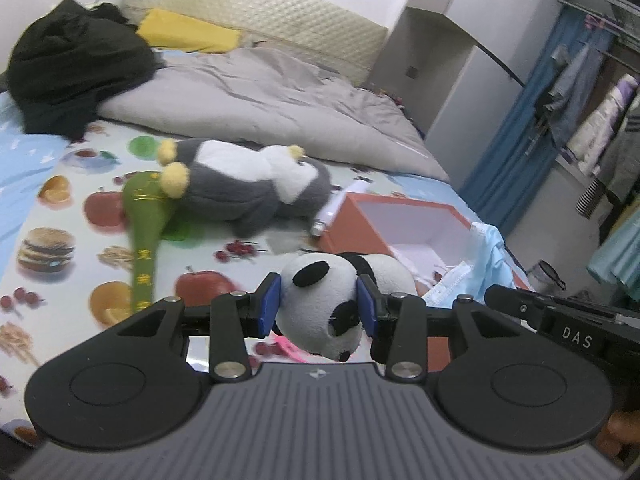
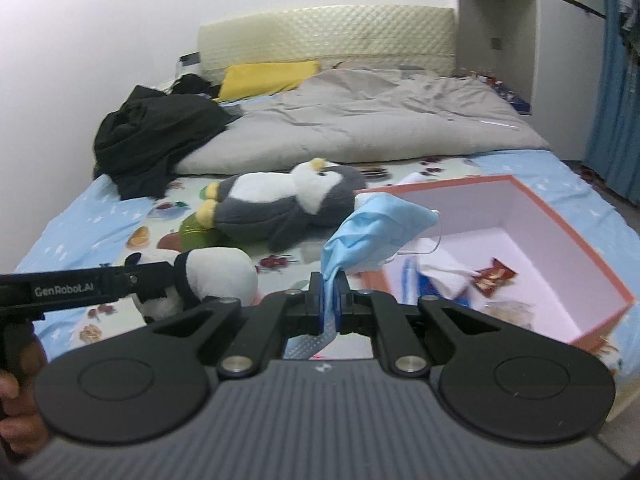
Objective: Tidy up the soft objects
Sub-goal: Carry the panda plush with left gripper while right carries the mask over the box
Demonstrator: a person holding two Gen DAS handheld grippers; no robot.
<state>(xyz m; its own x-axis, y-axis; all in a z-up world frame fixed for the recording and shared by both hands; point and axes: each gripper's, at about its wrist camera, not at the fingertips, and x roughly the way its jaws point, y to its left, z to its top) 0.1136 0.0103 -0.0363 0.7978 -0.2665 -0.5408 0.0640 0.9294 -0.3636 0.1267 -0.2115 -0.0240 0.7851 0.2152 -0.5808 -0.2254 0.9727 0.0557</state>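
The left hand-held gripper (image 1: 318, 306) pinches a small black-and-white plush panda (image 1: 332, 304) just beside the open orange cardboard box (image 2: 532, 216) on the bed, while the right hand-held gripper (image 2: 329, 300) clamps a crumpled blue face mask (image 2: 376, 236) at the box's near rim, apparently both for dropping inside.

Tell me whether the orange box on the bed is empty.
Not empty. The orange box is open, with a red packet and white tissue lying on its white floor.

Both grippers (image 1: 319, 307) (image 2: 329, 300): black linkage, blue pads, silver screws, ribbed grey body w/ logos.
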